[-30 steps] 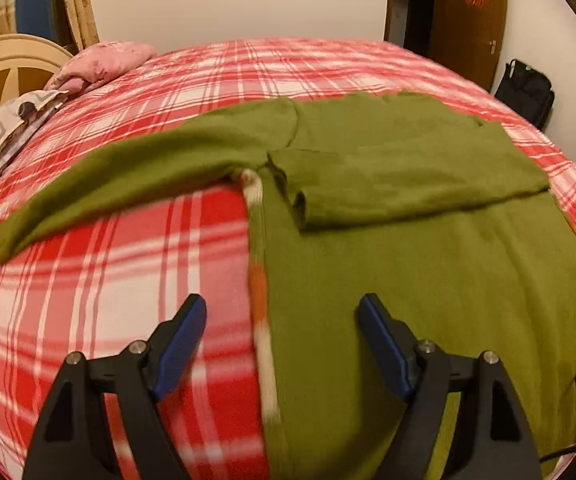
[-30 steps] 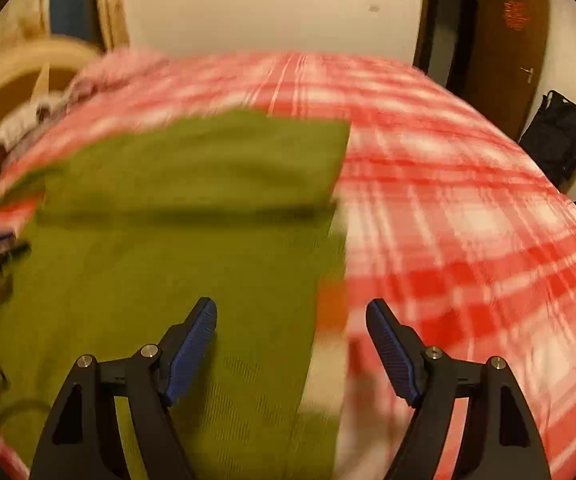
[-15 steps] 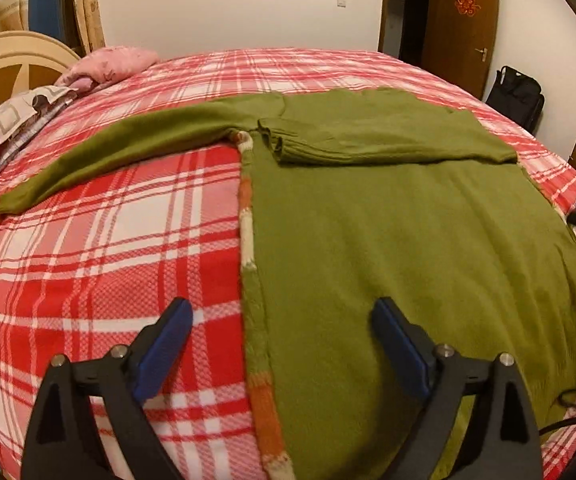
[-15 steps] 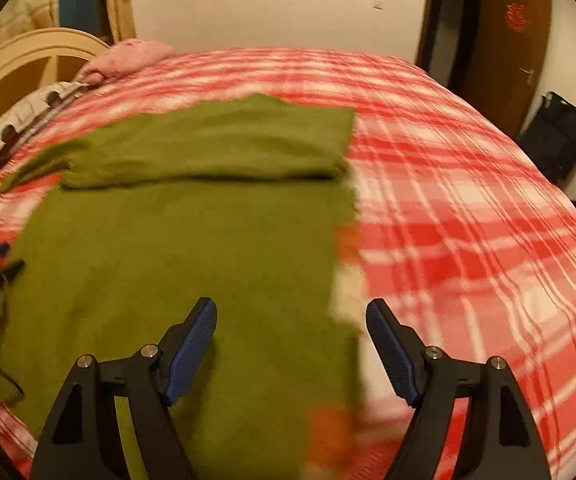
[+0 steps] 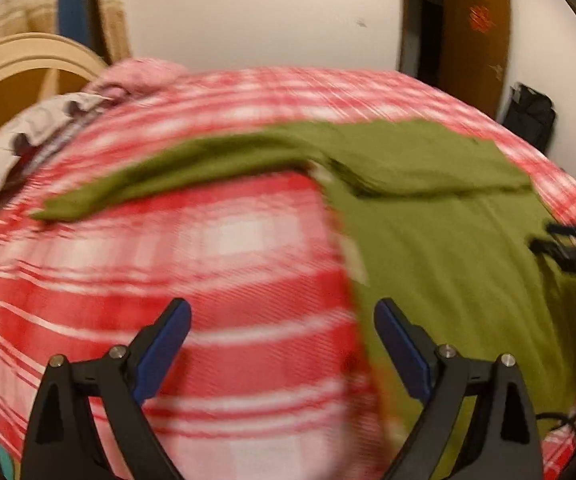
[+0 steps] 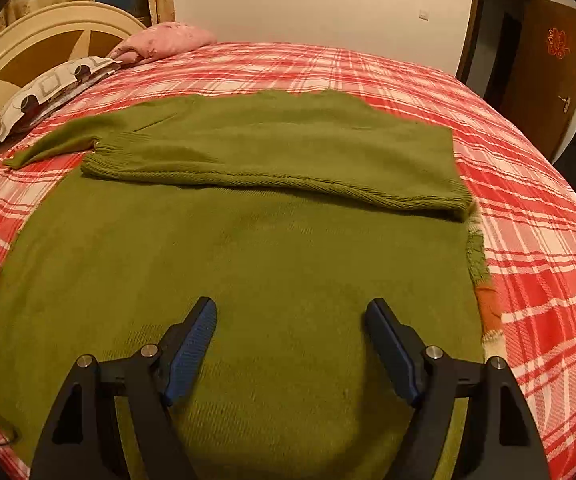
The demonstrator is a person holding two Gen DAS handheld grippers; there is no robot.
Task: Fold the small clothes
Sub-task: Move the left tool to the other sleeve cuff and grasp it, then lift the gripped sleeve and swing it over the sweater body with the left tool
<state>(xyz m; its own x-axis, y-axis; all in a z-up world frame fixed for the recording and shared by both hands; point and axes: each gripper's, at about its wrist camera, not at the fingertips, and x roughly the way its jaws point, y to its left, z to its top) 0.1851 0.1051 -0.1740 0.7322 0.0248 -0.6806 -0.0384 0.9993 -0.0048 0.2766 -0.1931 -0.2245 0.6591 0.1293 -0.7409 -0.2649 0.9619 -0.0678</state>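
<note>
Nearest in the right wrist view, the right gripper hangs with its jaws spread wide and empty over the lower body of the green sweater, which lies flat on the red plaid bedspread. Half a second ago this gripper looked over the sweater's right edge; now it is centred over the cloth, so it has drifted inward.

The left gripper is also wide apart and holds nothing. Its view is smeared by motion. Compared with half a second ago it has swung left, so mostly bare bedspread lies between its fingers and the sweater's left edge runs just inside the right finger.

Farther off, one sleeve is already folded across the chest, while the other sleeve lies stretched out over the plaid toward the pillows and headboard.

The leftward swing probably means the left gripper is heading for that outstretched sleeve, to fold it in to match the first.
</note>
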